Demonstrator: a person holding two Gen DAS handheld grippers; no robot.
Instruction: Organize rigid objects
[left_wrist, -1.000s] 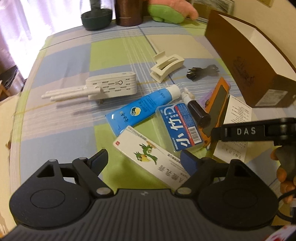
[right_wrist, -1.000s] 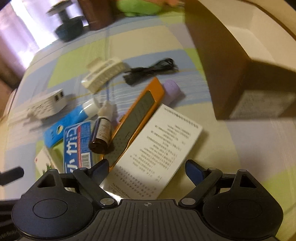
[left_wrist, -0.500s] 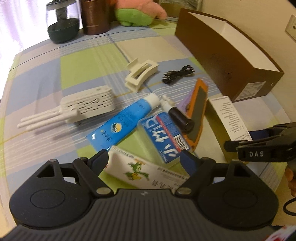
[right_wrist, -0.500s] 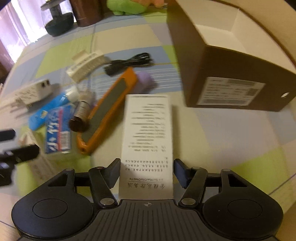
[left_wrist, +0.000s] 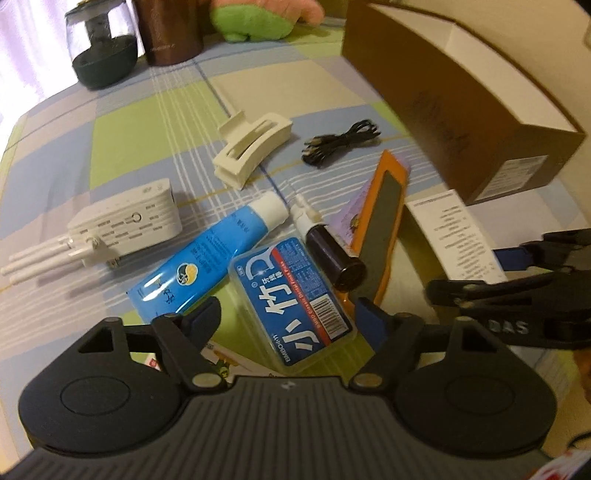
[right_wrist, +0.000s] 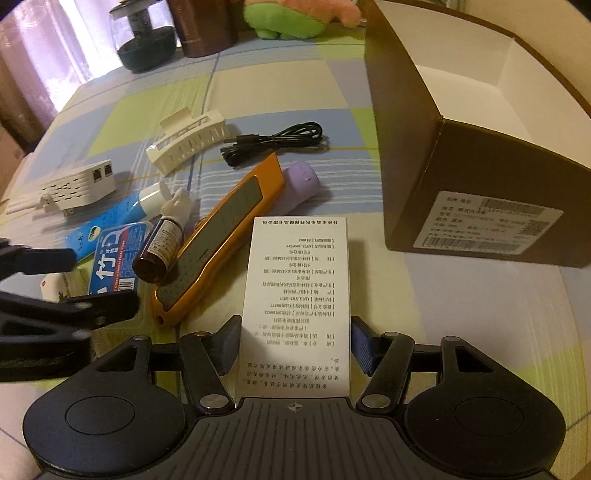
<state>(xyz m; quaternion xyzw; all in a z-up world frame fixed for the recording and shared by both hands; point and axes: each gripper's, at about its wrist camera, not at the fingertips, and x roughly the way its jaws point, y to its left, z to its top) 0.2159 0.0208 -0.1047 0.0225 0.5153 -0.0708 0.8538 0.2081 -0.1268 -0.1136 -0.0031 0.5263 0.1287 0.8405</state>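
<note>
Rigid items lie on a checked cloth. In the right wrist view my right gripper (right_wrist: 293, 345) is open, its fingers on either side of the near end of a white printed box (right_wrist: 297, 291), close to it. In the left wrist view my left gripper (left_wrist: 288, 319) is open over a blue floss box (left_wrist: 291, 295); a carton with a green dragon (left_wrist: 221, 363) lies under it. Beside these lie a blue tube (left_wrist: 210, 254), a dark bottle (left_wrist: 332, 254), an orange utility knife (left_wrist: 384, 229), a white hair claw (left_wrist: 251, 147), a white router (left_wrist: 122, 225) and a black cable (left_wrist: 340, 142).
An open brown cardboard box (right_wrist: 461, 122) stands at the right, white and empty inside. A purple cylinder (right_wrist: 299, 184) lies behind the knife. At the far edge stand a dark jar (left_wrist: 103, 48), a brown container (left_wrist: 170, 29) and a green and pink plush (left_wrist: 266, 18).
My right gripper has narrowed and moved in around the white box's near end. My left gripper has moved forward over the floss box and stayed open.
</note>
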